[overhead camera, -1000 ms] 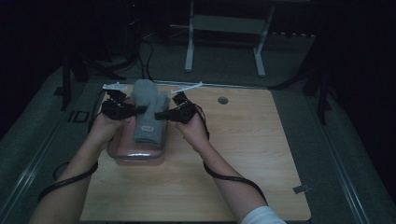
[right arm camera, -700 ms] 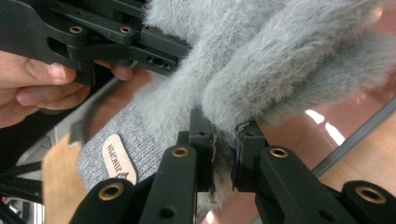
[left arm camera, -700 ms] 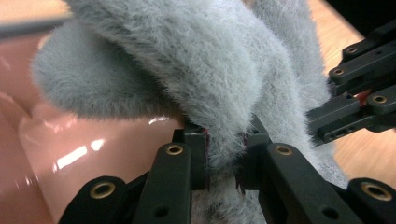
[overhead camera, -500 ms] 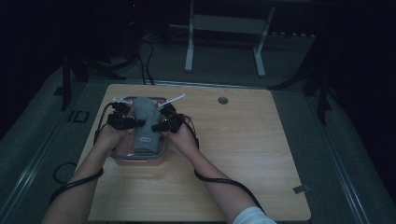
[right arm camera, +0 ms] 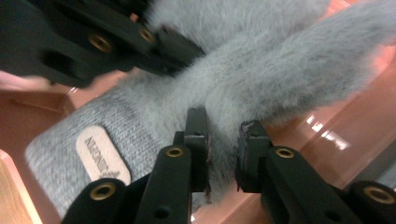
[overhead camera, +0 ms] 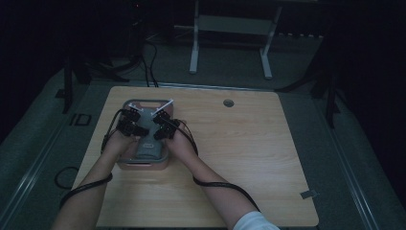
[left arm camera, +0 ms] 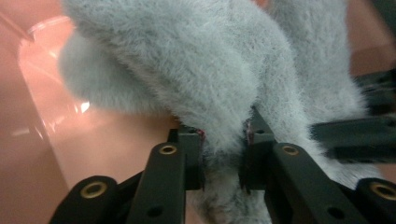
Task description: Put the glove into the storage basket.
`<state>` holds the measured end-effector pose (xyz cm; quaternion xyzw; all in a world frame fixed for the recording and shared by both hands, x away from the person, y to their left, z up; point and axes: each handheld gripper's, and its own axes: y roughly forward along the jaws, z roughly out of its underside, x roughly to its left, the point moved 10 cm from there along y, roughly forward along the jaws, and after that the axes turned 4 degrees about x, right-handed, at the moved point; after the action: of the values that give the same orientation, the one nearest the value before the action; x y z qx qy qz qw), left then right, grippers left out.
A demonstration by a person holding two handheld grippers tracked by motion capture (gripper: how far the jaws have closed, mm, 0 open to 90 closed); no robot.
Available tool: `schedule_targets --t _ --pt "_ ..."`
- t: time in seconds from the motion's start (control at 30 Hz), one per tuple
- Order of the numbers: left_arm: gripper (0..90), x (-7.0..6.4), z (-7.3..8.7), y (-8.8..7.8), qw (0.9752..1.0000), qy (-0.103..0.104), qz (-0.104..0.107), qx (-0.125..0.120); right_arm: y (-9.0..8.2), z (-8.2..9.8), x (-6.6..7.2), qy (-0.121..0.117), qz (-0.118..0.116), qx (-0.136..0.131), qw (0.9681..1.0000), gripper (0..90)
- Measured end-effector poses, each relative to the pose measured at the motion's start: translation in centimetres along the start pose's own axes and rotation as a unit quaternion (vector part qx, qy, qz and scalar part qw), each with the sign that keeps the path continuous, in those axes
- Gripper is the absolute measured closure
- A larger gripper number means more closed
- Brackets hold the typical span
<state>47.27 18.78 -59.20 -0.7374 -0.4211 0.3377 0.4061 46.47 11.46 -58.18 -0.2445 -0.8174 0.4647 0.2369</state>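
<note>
- Both hands have come down and toward the near side since the earlier frames, bringing the grey fuzzy garment [overhead camera: 149,143] from above the pink bin [overhead camera: 125,163] down into it.
- Now the garment lies lengthwise in the pink bin, which sits on the left part of the wooden surface [overhead camera: 249,158].
- In the high view the left tool [overhead camera: 128,125] sits over the garment's left side and the right tool [overhead camera: 163,128] over its right side, close together, with both forearms reaching in from the near edge.
- In the left gripper view, the left tool [left arm camera: 224,140] has a ridge of grey fleece pinched between its two black jaws; the jaws have just been easing apart, yet the pads still press into the fabric.
- In the right gripper view, the right tool [right arm camera: 223,140] likewise clamps a fold of the garment [right arm camera: 261,79]; its jaws have also just been opening a little, with the fleece still squeezed between them.
- That same view shows the garment's ribbed knit end with a tan label patch [right arm camera: 102,156] lying near the bin's wall, and the other tool gripping the fleece farther off.
- A black cable [overhead camera: 218,184] trails from the right tool across the surface toward the near edge.
</note>
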Motion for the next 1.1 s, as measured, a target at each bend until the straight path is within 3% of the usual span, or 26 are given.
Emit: schedule_targets --t 0.03,0.17,0.27,0.37,0.43,0.53,0.6,0.67,0.77,0.9,1.0,1.1 --pt "70.8 0.1 0.0 0.2 0.9999 0.000 -0.012 0.003 0.0 0.1 0.0 -0.001 0.002 0.004 1.0000 74.1" --pt "60.8 0.4 -0.1 0.2 0.9997 -0.013 -0.021 0.004 -0.4 0.1 0.1 -0.010 -0.001 0.004 0.9999 65.0" --pt "56.6 0.7 0.0 0.1 0.9993 -0.013 -0.034 0.003 -0.9 -0.1 0.4 -0.012 -0.012 -0.004 0.9998 52.6" --pt "49.4 0.9 -0.1 -0.6 0.9990 -0.017 -0.041 -0.011 -1.4 -0.2 0.6 -0.017 -0.014 -0.013 0.9997 44.3" --pt "45.5 0.9 -0.3 -1.1 0.9989 -0.022 -0.033 -0.024 -1.8 -0.1 0.4 -0.016 -0.017 -0.017 0.9996 40.2" --pt "34.2 0.8 -0.6 -1.8 0.9983 -0.023 -0.037 -0.039 -3.2 -0.4 0.3 -0.015 -0.019 -0.042 0.9988 33.3" --pt "26.1 0.8 -0.7 -2.4 0.9971 -0.016 -0.055 -0.051 -4.4 -0.6 0.2 -0.015 -0.026 -0.059 0.9978 28.7" --pt "16.6 0.7 -0.8 -2.9 0.9967 -0.015 -0.051 -0.062 -5.6 -0.7 0.2 -0.023 -0.035 -0.073 0.9964 19.0" --pt "14.7 0.7 -1.1 -4.0 0.9934 -0.008 -0.063 -0.096 -6.8 -0.5 -0.2 -0.030 -0.035 -0.083 0.9955 15.2" --pt "14.6 -0.1 -1.5 -5.6 0.9869 0.003 -0.047 -0.154 -7.9 0.2 -1.0 -0.036 -0.037 -0.089 0.9947 14.3" --pt "14.6 -1.5 -1.6 -6.4 0.9841 0.018 -0.027 -0.175 -8.5 1.0 -1.8 -0.041 -0.030 -0.096 0.9941 14.2" --pt "14.6 -3.0 -1.6 -6.6 0.9834 0.042 -0.020 -0.175 -8.9 2.0 -2.6 -0.042 -0.025 -0.096 0.9942 14.2"
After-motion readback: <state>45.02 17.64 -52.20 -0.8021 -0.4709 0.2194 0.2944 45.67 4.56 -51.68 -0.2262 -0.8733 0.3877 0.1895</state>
